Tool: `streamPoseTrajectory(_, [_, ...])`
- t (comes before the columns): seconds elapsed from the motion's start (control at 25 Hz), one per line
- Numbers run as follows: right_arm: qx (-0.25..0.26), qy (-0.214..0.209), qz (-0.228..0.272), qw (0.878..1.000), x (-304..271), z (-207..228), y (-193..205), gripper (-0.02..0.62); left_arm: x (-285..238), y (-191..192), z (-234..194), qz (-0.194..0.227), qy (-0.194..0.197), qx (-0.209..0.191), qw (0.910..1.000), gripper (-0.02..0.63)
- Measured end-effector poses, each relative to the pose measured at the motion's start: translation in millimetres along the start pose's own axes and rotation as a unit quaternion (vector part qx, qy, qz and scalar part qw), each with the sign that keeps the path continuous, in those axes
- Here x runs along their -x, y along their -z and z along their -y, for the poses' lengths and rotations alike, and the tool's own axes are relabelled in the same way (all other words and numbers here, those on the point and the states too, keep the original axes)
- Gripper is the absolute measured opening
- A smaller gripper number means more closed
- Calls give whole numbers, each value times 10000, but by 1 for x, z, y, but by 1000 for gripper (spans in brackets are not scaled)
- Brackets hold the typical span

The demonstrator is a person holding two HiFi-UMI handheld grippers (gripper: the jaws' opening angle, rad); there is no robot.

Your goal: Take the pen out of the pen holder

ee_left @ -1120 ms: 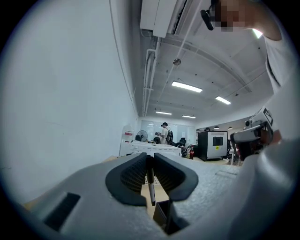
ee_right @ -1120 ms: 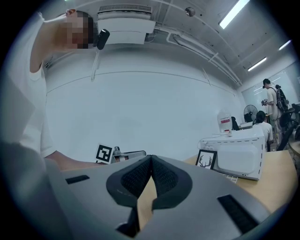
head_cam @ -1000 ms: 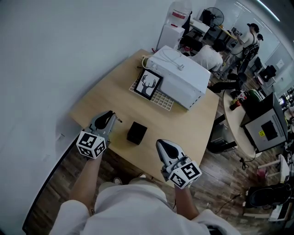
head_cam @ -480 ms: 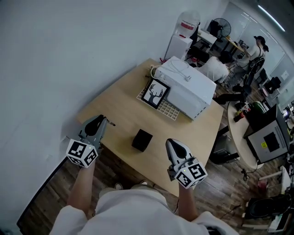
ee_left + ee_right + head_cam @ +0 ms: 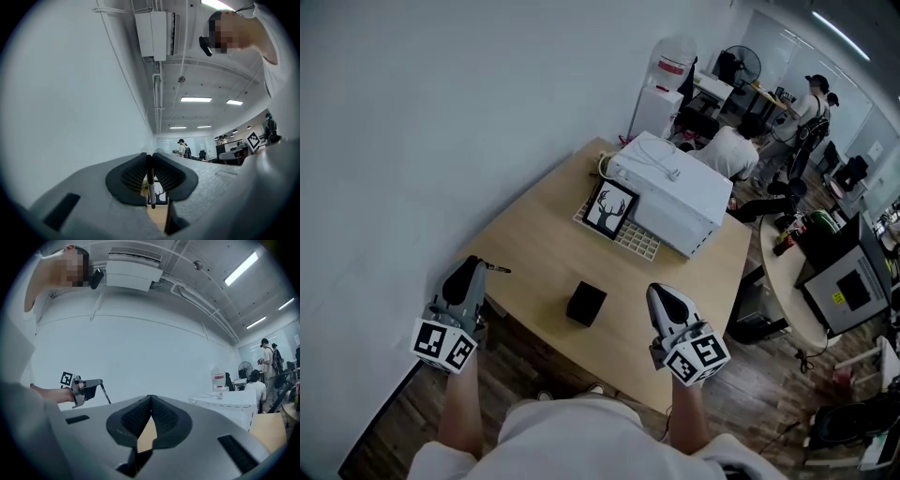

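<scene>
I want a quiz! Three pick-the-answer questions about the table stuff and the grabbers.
1. What colour is the big box behind the deer picture? A white; B red; C green.
2. Where does the black pen holder stand? A on top of the box; B on the table; C on a chair.
3. What is the left gripper doing? A shut on the pen; B open and empty; C shut on a cup.
Answers: 1 A, the head view shows it white. 2 B, it sits on bare wood. 3 A, its own view shows the pen pinched between its jaws.
</scene>
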State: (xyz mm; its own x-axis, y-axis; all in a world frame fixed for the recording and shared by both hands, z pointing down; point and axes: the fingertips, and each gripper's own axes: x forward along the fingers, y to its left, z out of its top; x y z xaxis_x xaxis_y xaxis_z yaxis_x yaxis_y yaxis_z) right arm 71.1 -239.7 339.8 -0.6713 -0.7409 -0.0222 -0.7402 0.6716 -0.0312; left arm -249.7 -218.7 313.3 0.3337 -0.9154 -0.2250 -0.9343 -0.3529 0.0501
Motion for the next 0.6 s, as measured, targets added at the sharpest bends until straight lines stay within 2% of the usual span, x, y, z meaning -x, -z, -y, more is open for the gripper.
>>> streamPoseTrajectory(0.6, [-182,322,-9,9993,9,11,2,2,54,-53,-18,457,-360,-177,9981,57])
